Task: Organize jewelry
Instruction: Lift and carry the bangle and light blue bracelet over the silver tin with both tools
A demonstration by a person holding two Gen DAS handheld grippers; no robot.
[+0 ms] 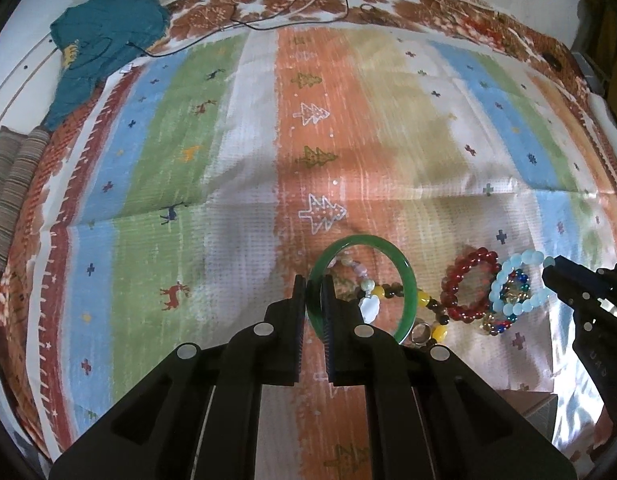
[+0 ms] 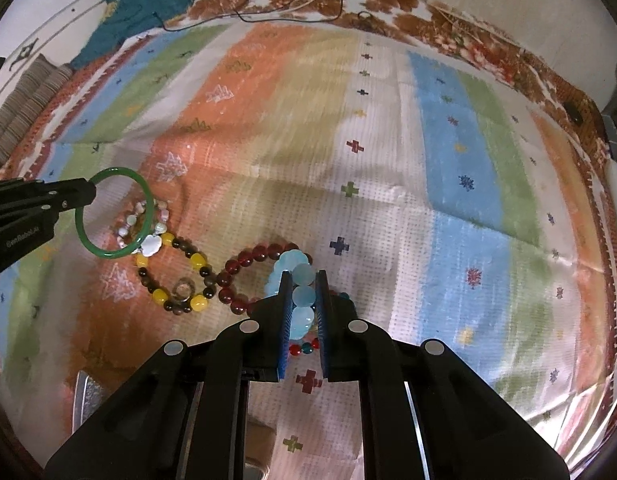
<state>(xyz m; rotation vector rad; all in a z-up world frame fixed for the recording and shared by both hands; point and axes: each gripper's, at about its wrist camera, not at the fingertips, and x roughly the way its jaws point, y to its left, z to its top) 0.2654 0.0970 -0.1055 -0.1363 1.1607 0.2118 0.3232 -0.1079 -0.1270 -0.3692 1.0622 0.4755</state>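
Biggest thing here is the striped cloth [image 1: 236, 152] spread flat over the whole surface, orange, green, blue and white bands with little trees and reindeer printed on it. A teal garment [image 1: 104, 40] sits crumpled at its far left corner with some thin cables [image 1: 292, 12] trailing near the far edge. My left tongs [image 1: 314, 292] are clamped tight on the rim of the green bangle [image 1: 404, 280], holding it up off the cloth above the pastel bead bracelet [image 2: 148, 220]. My right tongs [image 2: 304, 292] are pinched shut on the light blue bead bracelet [image 2: 302, 272]. Lying on the cloth between them are the dark red bead bracelet [image 2: 244, 276], touching the yellow and brown bead bracelet [image 2: 180, 276], which has a small ring [image 2: 183, 291] inside its loop.
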